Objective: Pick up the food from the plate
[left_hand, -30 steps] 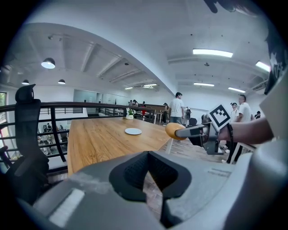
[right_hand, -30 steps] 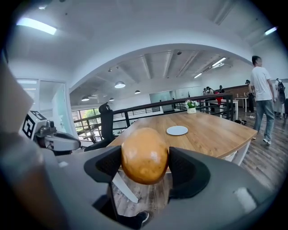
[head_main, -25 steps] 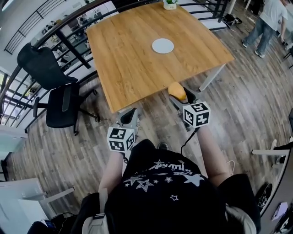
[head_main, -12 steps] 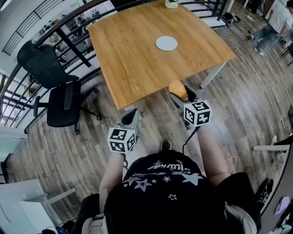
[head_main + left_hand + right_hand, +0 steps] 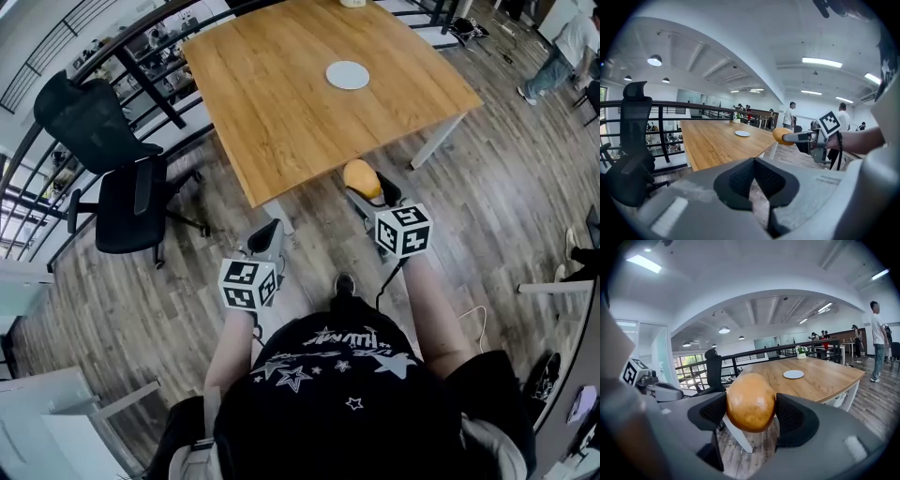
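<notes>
**Golden-brown food (image 5: 751,401) pinched by right hand-held gripper (image 5: 751,412)**

Smooth, glossy and rounded, it is held above the floor (image 5: 141,281) beside the tabletop (image 5: 281,103) edge, well apart from the white plate (image 5: 348,75). The left hand-held gripper (image 5: 753,180) is kept with jaws pressed together.

Open office — wooden table (image 5: 281,112), swivel chair (image 5: 89,127).

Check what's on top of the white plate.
Nothing. The plate on the table is bare, its top fully in view. The food is clamped in the right gripper, off the table.
</notes>
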The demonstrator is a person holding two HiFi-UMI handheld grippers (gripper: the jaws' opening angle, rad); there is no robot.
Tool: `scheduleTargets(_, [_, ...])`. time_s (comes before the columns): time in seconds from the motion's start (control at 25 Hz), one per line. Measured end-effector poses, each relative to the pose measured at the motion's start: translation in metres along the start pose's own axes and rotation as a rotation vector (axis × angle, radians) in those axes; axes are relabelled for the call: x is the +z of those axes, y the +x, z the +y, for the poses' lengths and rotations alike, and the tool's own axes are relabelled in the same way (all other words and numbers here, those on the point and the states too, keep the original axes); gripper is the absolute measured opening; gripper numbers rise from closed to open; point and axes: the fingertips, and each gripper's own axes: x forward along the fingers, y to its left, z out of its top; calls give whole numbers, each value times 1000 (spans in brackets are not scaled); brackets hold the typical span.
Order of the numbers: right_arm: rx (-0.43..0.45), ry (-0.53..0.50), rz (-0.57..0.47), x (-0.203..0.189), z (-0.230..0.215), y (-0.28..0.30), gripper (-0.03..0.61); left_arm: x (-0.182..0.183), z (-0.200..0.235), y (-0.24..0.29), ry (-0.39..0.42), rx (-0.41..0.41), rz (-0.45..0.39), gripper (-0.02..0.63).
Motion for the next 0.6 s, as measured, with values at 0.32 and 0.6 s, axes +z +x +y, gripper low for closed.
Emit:
scheduleTargets(0.32, [-43,13,-1,-10,27,-20,331,-10,0,-30,16,-37,5,2])
scheduleTargets(0.6, [-90,29,-19,-20,47,-46,331,-18,-9,-55,45,-83,5,2])
